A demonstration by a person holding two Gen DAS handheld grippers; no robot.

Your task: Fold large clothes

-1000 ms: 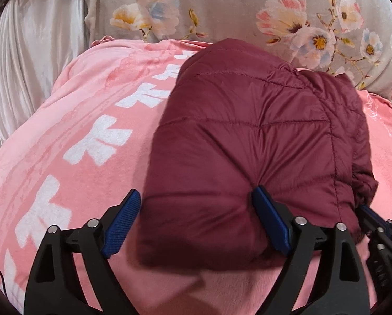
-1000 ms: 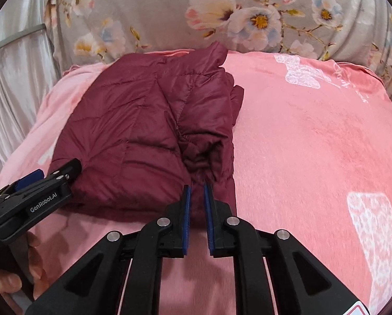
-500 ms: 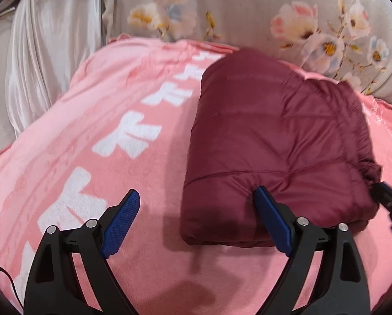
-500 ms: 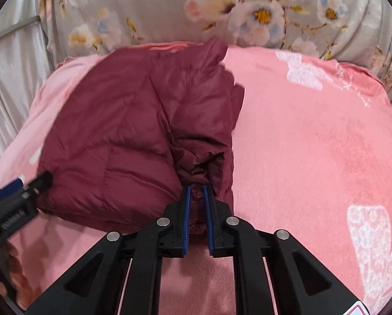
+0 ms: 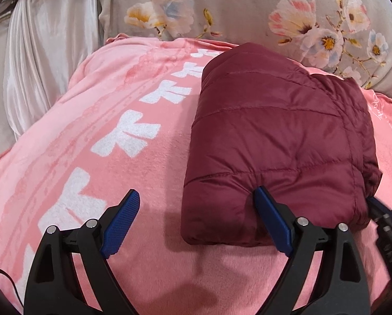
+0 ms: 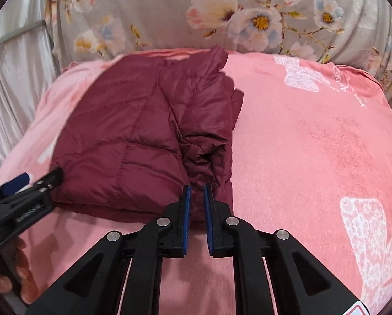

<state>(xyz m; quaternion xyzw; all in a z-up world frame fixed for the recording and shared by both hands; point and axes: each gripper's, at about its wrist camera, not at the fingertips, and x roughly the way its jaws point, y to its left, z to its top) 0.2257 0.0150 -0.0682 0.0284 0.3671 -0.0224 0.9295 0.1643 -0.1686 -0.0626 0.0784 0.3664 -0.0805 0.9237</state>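
A maroon quilted puffer jacket (image 5: 279, 141) lies folded into a thick block on the pink blanket (image 5: 117, 173). My left gripper (image 5: 196, 210) is open at the jacket's near left corner; its right finger presses into the near edge, its left finger is over bare blanket. In the right wrist view the jacket (image 6: 133, 136) lies ahead and left. My right gripper (image 6: 196, 191) is nearly shut on the bunched fold at the jacket's near right corner. The left gripper also shows in the right wrist view (image 6: 25, 186).
A grey floral cushion or headboard cover (image 6: 222, 13) rises behind the blanket. A white satin curtain (image 5: 46, 52) hangs at the left. The pink blanket (image 6: 313, 136) stretches to the right of the jacket. A cable (image 5: 1, 278) lies at the lower left.
The left gripper has shifted left, so the jacket now sits further right in its view. The right gripper has stayed closed on the jacket's near right fold and edged closer.
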